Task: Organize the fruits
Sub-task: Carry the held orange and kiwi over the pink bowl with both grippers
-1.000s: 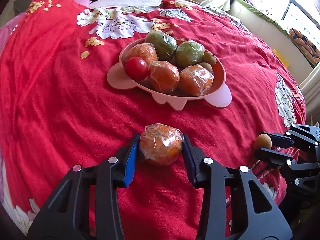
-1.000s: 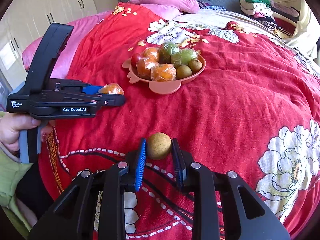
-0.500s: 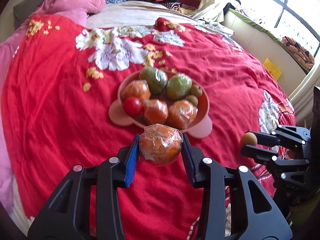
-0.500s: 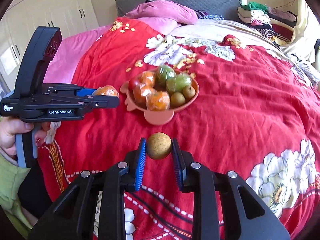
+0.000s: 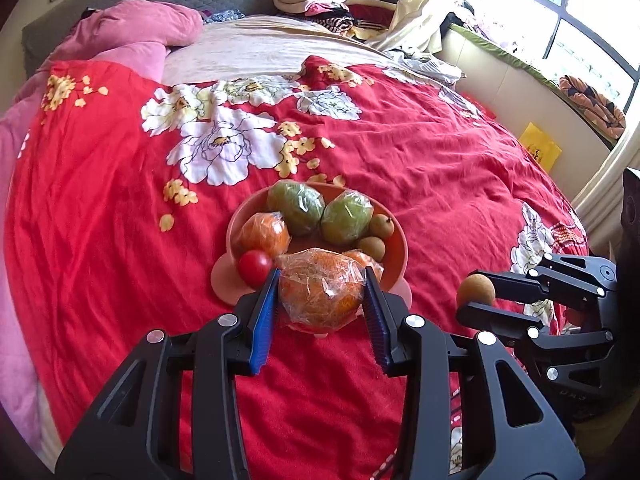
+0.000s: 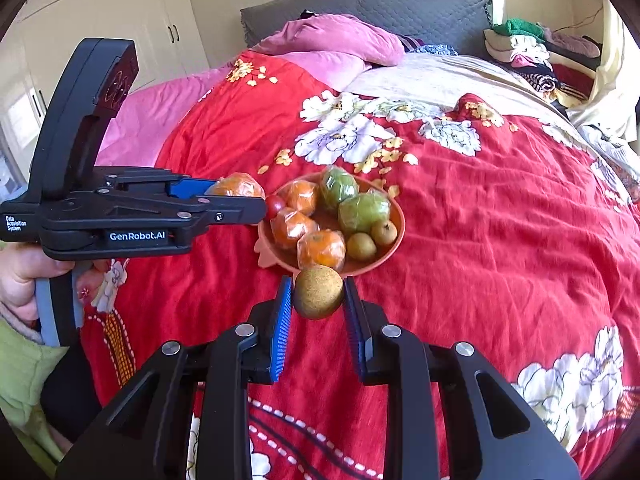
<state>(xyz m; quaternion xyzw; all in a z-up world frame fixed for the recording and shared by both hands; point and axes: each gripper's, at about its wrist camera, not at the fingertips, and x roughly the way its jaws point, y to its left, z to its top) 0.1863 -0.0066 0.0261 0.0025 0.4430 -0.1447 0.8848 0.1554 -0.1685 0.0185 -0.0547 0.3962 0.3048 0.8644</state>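
The pink bowl (image 6: 394, 240) is sitting on the red flowered bedspread (image 6: 500, 216) and serving as the landmark. Inside it are lying two green wrapped fruits (image 6: 362, 212), three wrapped oranges (image 6: 320, 249), a red tomato (image 6: 275, 205) at its left edge and two small brown fruits (image 6: 361, 246) toward its right side.

Just in front of the bowl's near rim, the left gripper (image 5: 322, 300) is pinching a plastic-wrapped orange (image 5: 320, 292) between its blue pads, holding it in the air above the bedspread. In the right wrist view the same orange is hanging just to the left of the bowl.

To the right of the bowl in the left wrist view, the right gripper (image 6: 316, 300) is squeezing a small round brown fruit (image 6: 318, 292) between its pads, its jaws nearly together around it. This fruit is hovering off the bedspread, just short of the bowl's near rim in its own camera.

A hand (image 6: 24, 280) with a green sleeve (image 6: 20, 380) is gripping the left gripper's handle, well to the left of the bowl.

Far behind the bowl, a pink pillow (image 6: 340, 40) is resting against the grey headboard (image 6: 420, 8), and folded clothes (image 6: 532, 52) are piling up to the right of it.
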